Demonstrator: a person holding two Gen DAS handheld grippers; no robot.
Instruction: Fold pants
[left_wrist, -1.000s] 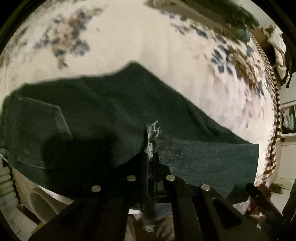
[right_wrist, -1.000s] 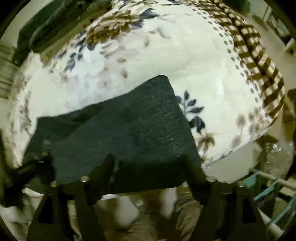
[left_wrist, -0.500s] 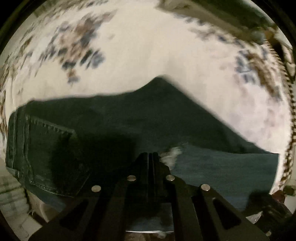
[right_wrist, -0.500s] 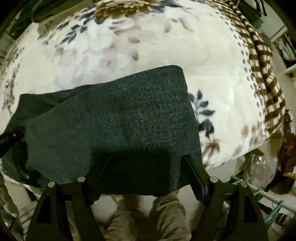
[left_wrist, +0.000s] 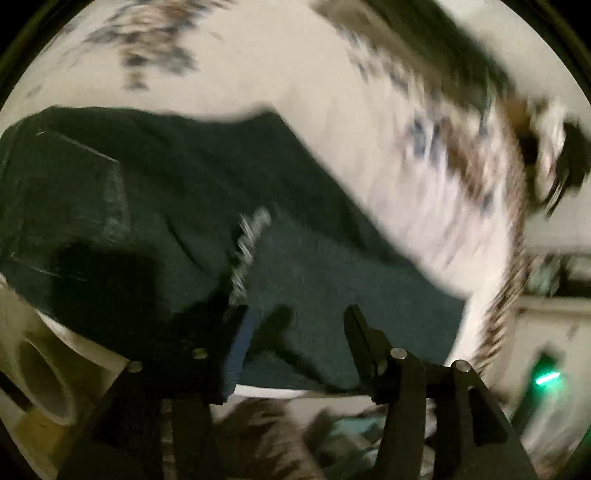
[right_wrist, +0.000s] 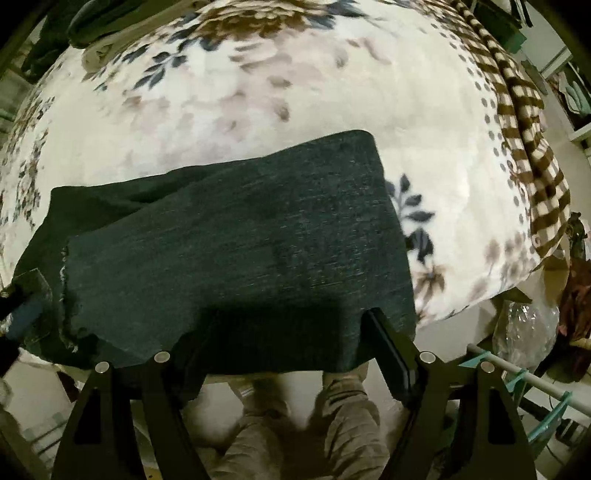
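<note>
Dark folded pants (right_wrist: 229, 258) lie on the floral bed blanket (right_wrist: 258, 103). Left tongs (left_wrist: 295, 328) have just been opening, gripping nothing; right tongs (right_wrist: 284, 332) gape above the fabric's near edge.

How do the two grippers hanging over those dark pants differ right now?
The left gripper stands about half open, its jaws having just been opening, while the right gripper is spread much wider. The left gripper sits by the frayed hem; the right gripper sits over the plain near edge of the pants. The left gripper's view is blurred, the right gripper's sharp. Both point down at the pants on the floral blanket, pads not pressing cloth.
</note>
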